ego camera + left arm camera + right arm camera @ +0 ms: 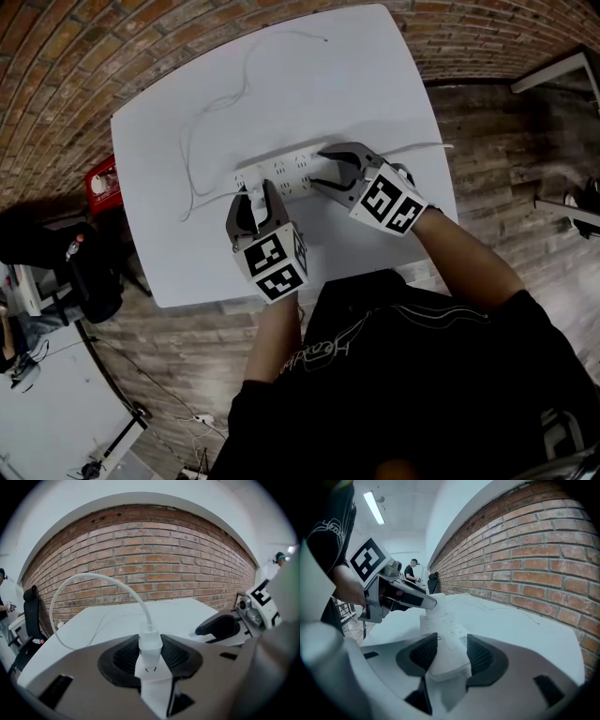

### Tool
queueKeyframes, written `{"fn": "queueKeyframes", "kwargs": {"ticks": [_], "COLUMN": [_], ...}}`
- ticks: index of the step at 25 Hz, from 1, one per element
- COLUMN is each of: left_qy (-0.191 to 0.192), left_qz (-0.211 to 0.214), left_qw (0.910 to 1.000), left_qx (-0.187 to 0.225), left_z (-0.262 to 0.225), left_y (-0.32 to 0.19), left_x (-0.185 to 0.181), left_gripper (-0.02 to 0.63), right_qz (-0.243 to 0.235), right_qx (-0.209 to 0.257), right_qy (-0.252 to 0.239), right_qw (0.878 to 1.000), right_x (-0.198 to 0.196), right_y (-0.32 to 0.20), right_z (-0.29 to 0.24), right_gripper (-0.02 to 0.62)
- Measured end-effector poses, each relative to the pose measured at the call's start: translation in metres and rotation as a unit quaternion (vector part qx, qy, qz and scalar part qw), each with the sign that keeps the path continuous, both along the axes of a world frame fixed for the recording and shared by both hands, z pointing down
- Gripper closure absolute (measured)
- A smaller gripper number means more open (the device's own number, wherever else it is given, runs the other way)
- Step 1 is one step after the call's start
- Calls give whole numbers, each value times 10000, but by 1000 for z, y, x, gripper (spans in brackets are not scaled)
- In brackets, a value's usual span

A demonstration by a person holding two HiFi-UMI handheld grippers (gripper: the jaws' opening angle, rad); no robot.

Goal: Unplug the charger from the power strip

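On the white bench [356, 84], near its front edge: a white power strip [291, 171], lying crosswise. Grasping the white charger [150, 641] with the left tool [150, 653], pads pressed on its two sides, at the strip's left end. Charger upright, seated on the strip. From its top, a white cable [93, 577] arching up and away over the bench. Clenched on the strip's right end with the right tool [450, 656], pads against both long sides.
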State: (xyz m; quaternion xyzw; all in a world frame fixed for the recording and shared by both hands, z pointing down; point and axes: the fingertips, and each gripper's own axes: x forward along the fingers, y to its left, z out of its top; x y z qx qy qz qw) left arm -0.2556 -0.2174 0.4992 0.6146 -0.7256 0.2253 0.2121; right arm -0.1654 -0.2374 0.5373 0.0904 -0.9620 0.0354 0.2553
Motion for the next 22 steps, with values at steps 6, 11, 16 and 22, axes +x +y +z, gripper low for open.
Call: {"fn": "queueKeyframes", "kwargs": {"ticks": [6, 11, 16, 22], "left_qy": [862, 178, 466, 563], "left_qz": [-171, 32, 45, 43], "left_qw": [9961, 9998, 9989, 9984], "left_qx": [32, -21, -21, -52], "left_z": [4, 0, 0, 1], "left_y": [-1, 0, 1, 4], "left_x": [-7, -1, -2, -5], "left_gripper": [471, 469, 469, 471], "right_qz": [3, 8, 0, 29], "right_qx": [21, 23, 22, 45], "right_qy": [11, -4, -3, 3], "right_qw": [10000, 10000, 10000, 10000], "right_x": [1, 1, 1, 0], "right_y": [0, 0, 0, 0], "right_z": [0, 0, 0, 0], "right_gripper": [422, 422, 422, 422]}}
